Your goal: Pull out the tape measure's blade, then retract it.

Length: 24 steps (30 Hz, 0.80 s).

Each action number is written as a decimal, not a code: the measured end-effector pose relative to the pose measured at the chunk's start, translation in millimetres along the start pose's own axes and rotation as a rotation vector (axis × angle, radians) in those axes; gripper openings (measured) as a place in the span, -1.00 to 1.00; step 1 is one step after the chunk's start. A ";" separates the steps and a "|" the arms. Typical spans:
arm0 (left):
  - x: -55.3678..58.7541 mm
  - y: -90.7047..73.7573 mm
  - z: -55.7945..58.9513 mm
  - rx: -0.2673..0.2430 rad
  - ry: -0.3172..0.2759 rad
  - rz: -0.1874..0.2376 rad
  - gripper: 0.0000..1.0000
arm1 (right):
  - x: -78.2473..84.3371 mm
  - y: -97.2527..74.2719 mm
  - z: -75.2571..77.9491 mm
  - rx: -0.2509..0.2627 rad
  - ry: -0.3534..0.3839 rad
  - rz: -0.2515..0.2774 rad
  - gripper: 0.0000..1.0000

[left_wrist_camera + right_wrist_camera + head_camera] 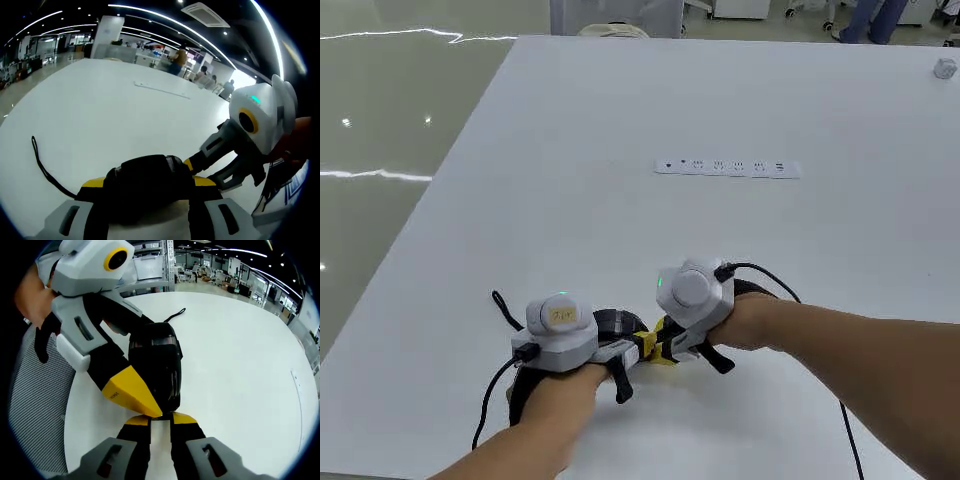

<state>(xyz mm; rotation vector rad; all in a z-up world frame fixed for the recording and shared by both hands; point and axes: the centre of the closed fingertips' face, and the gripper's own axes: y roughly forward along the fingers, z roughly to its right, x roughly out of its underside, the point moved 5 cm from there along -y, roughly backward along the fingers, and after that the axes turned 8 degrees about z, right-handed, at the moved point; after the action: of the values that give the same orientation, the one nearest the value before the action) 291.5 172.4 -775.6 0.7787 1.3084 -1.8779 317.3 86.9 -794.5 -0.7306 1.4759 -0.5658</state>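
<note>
The head view looks forward and down from above and behind the left claw (pixel 625 350) and right claw (pixel 665 345). Each gripper view sits low and close behind its own claw, facing the other across the tape measure (pixel 155 360). All share that desk (pixel 620 120) patch.

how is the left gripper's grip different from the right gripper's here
The left gripper has its jaws spread wide, clamped around the black tape measure; the right gripper has its jaws nearly together at its edge. The left gripper's hold is plain; whether the right gripper grips anything is unclear. Both have yellow jaw tips.
</note>
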 end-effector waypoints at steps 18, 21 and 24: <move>-49.8 -28.6 -11.3 0.239 0.154 0.043 0.53 | 13.7 -47.4 -4.1 0.228 0.230 0.166 -0.26; -51.3 -40.3 -12.8 0.295 0.161 0.062 0.65 | 19.9 -64.0 -10.4 0.268 0.250 0.187 -0.18; -47.5 -52.2 -22.0 0.302 0.183 0.071 0.74 | 27.2 -80.8 -16.8 0.318 0.255 0.208 -0.07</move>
<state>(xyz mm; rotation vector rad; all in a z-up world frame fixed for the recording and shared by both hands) 277.5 215.5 -717.3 1.1605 1.0988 -2.0102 309.2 11.1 -752.6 -0.2587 1.6238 -0.7316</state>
